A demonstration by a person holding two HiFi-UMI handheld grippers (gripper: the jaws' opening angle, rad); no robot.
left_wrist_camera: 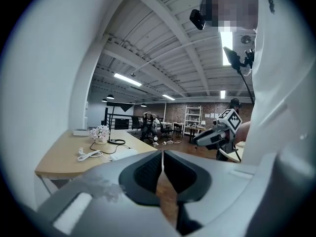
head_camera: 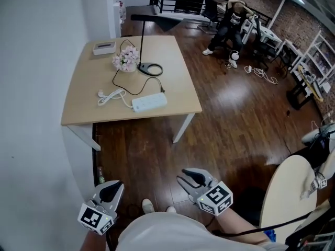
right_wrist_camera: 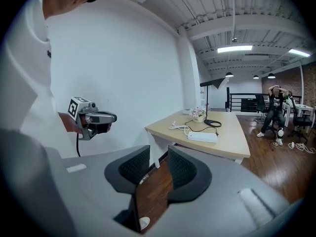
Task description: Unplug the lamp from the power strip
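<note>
A black desk lamp [head_camera: 151, 68] stands on the light wooden table [head_camera: 178, 72], and its black cord runs to a white power strip [head_camera: 149, 102] near the table's front edge. Both grippers hang low near my body, well short of the table. My left gripper [head_camera: 111, 191] is shut and holds nothing, with its jaws meeting at the tips [left_wrist_camera: 162, 157]. With a narrow gap between its pads, my right gripper [head_camera: 189, 179] is open and also holds nothing [right_wrist_camera: 159, 154]. The strip [right_wrist_camera: 202, 137] and the lamp [right_wrist_camera: 214, 124] show far ahead in the right gripper view.
A pot of pink flowers [head_camera: 126, 60], a white box [head_camera: 103, 47] and the strip's coiled white cord [head_camera: 110, 96] share the table. A white wall runs along the left. A round pale table [head_camera: 288, 192] stands at my right. A person [head_camera: 230, 22] sits far back, with loose cables [head_camera: 261, 73] on the floor.
</note>
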